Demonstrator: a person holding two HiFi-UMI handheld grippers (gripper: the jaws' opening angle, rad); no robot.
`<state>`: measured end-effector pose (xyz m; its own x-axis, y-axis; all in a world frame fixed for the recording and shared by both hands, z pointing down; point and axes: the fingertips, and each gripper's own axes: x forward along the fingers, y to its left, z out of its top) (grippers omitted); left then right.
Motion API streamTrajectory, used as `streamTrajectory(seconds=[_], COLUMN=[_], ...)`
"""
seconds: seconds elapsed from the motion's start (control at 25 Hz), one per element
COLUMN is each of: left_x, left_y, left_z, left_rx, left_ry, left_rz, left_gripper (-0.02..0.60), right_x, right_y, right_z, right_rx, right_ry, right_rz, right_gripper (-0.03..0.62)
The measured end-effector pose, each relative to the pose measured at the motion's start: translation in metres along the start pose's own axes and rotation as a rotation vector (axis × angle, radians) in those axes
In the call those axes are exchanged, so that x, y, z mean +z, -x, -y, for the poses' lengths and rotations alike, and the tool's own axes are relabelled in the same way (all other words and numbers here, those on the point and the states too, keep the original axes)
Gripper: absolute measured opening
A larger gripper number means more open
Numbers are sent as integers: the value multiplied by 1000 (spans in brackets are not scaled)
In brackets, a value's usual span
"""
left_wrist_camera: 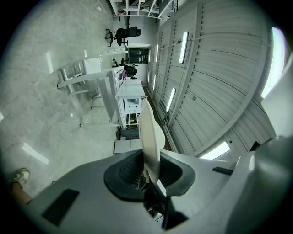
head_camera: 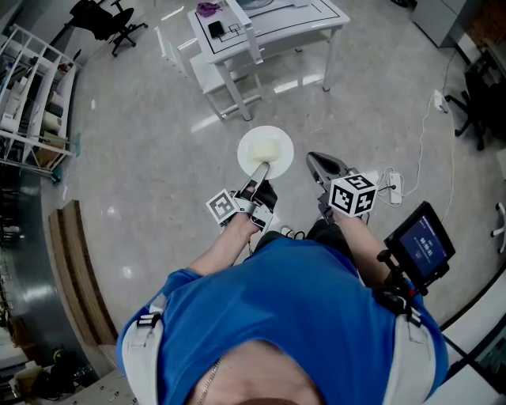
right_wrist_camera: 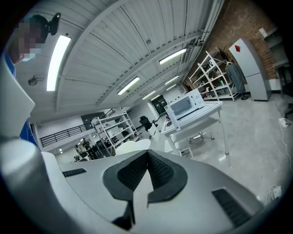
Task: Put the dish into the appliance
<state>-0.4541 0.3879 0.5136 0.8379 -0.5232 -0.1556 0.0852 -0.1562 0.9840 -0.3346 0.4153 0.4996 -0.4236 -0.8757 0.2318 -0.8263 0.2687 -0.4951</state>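
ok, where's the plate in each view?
Head view: the plate is at centre, its rim clamped in the left gripper.
Left gripper view: centre, edge-on, standing between the jaws.
Right gripper view: a pale rounded edge just above the jaws, left of centre, likely the plate.
Shared landmark: the white table, top centre, upper left of centre, right of centre.

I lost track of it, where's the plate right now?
Head view, centre: the plate is clamped by its rim in the left gripper, above the floor.
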Motion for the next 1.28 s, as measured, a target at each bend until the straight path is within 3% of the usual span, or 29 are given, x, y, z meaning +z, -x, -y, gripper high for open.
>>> streamTrajectory(seconds=[0.16, 0.52, 0.84, 1.12, 1.28], left_x=[-1, 7, 4, 4, -14], left_y=[-3, -56, -170, -176, -248], left_z=[1, -11, -14, -19, -21], left_rx=[6, 4, 9, -2, 7], left_ry=[-1, -27, -46, -68, -74], left_rz=[-5, 17, 58, 82, 122], left_gripper=[65, 64, 64, 64, 64], right_x=[4, 33, 106, 103, 143], right_y=[-2, -23, -33, -34, -22], right_z=[-4, 36, 123, 128, 191], right_rx=[10, 48, 95, 121, 145], right_ry=[6, 13, 23, 42, 36], right_rz=[5, 21, 15, 16, 3], right_gripper=[2, 2, 2, 2, 2])
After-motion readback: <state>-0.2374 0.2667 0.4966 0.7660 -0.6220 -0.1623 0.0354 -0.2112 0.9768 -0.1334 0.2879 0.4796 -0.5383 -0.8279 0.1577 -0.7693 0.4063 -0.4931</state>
